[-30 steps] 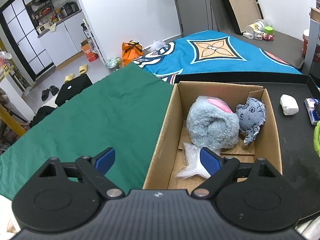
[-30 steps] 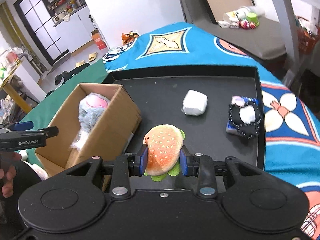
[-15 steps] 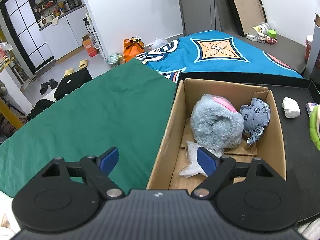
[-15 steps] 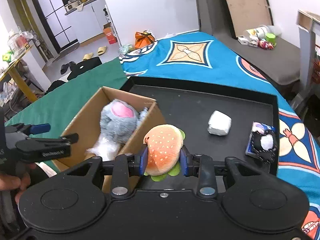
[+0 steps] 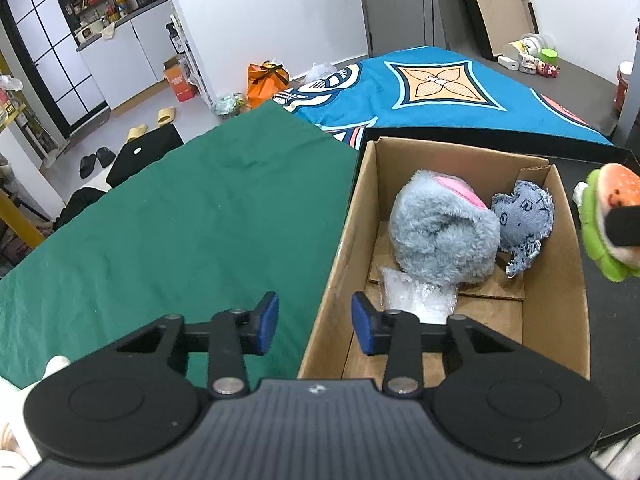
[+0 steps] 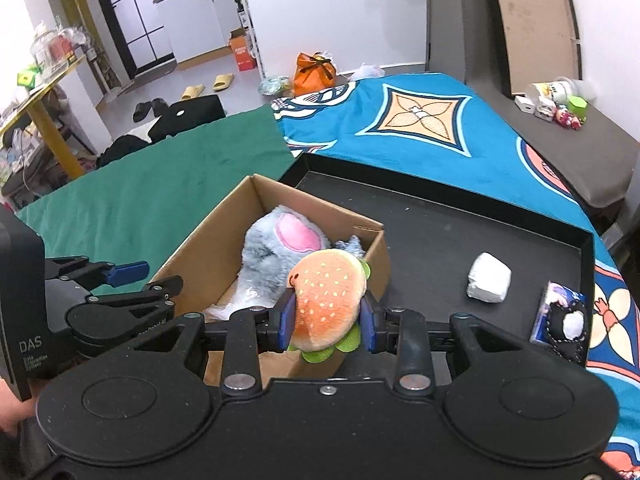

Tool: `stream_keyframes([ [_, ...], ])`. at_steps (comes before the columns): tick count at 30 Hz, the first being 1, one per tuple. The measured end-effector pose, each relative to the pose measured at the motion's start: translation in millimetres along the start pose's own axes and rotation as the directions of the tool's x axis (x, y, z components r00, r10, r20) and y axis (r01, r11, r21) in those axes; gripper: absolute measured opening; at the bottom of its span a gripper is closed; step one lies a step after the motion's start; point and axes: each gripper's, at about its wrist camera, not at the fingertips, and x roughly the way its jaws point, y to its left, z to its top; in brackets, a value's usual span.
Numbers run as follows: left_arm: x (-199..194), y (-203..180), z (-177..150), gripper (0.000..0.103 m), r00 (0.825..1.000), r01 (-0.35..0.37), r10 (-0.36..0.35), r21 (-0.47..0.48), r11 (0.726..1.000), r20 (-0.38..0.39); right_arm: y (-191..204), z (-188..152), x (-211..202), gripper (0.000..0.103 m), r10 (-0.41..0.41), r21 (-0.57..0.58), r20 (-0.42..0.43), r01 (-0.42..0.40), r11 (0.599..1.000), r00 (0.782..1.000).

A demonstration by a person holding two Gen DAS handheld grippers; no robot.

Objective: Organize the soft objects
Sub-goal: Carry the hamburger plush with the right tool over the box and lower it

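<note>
An open cardboard box (image 5: 568,280) (image 6: 208,240) holds a fluffy grey plush (image 5: 440,236) (image 6: 276,252), a small denim doll (image 5: 524,220) and a plastic-wrapped white item (image 5: 416,296). My left gripper (image 5: 315,326) (image 6: 148,280) straddles the box's left wall near its front corner. Its jaws are closing, with the wall between the blue pads but not pressed. My right gripper (image 6: 327,322) is shut on a burger plush (image 6: 328,300) (image 5: 612,216), held in the air over the box's right wall.
The box stands at the left end of a black tray (image 6: 440,216). On the tray lie a white soft block (image 6: 489,282) and a black-and-white pouch (image 6: 568,326) on a blue packet. Green cloth (image 5: 180,220) lies left of the box, a blue patterned blanket (image 6: 400,136) behind.
The left jaws have narrowed from wide open around the box's left wall. The right gripper has carried the burger plush left and upward, from over the tray to the box's right wall.
</note>
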Motion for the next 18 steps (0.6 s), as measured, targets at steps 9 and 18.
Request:
stream_keyframes([
  [9,6.9,-0.9,-1.3,0.021,1.0,0.014,-0.014,0.007,1.0,-0.02,20.6,5.0,20.9,0.033,-0.018,-0.069,-0.044,0.015,0.998,0.999],
  [18,10.2,3.1,-0.8,0.02,0.999,0.044,-0.045,-0.016,0.999,-0.026,34.7,4.5,47.5,0.033,-0.035,-0.153,-0.089,0.021,0.988,0.995],
])
